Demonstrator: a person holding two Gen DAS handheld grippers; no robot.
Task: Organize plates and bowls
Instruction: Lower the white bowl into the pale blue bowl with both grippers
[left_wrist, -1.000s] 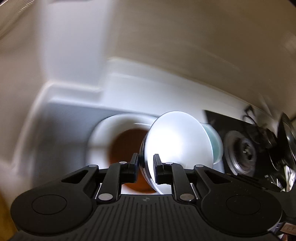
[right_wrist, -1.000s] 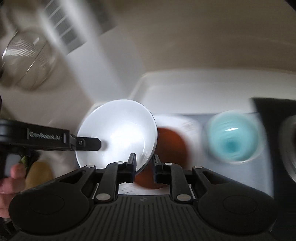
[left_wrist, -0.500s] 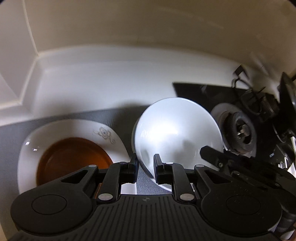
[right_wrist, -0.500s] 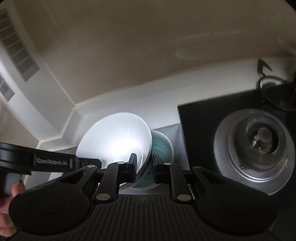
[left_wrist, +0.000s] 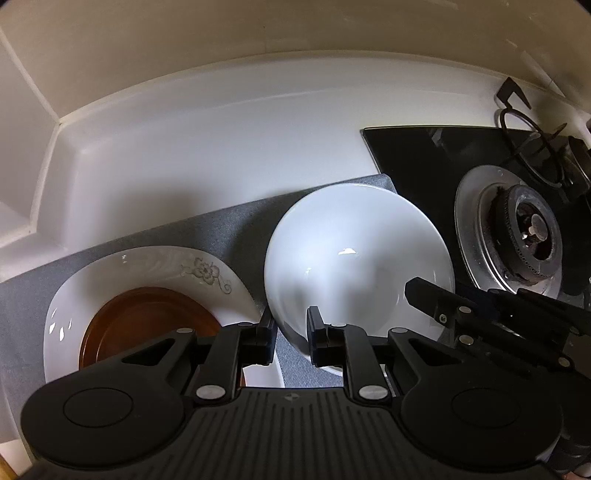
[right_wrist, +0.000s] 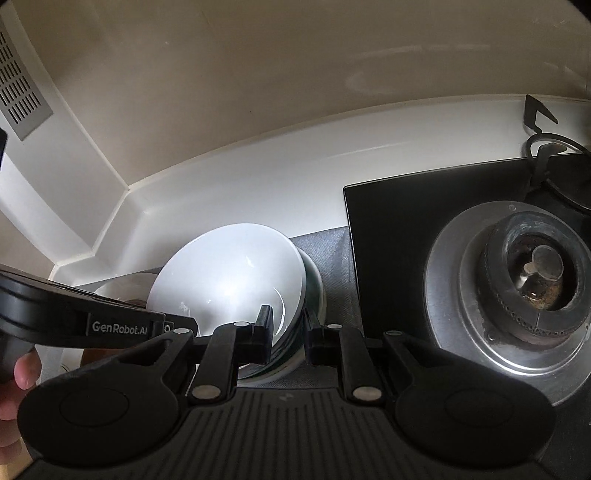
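Note:
A white bowl (left_wrist: 354, 258) sits nested in a teal bowl (right_wrist: 314, 295) on the grey mat (left_wrist: 236, 229). My left gripper (left_wrist: 290, 332) is shut on the white bowl's near left rim. My right gripper (right_wrist: 288, 332) is shut on its right rim, where the teal bowl's edge also lies between the jaws; it shows in the left wrist view (left_wrist: 480, 314) too. To the left, a white flowered plate (left_wrist: 155, 266) holds a brown plate (left_wrist: 147, 317).
A black gas stove top (right_wrist: 424, 206) with a steel burner (right_wrist: 532, 273) lies right of the mat. A white counter (left_wrist: 207, 147) and beige wall run behind. A vent grille (right_wrist: 18, 96) is at the upper left.
Both grippers carried the white bowl to the right, from over the brown plate to the teal bowl, and lowered it into that bowl. The view has steadied.

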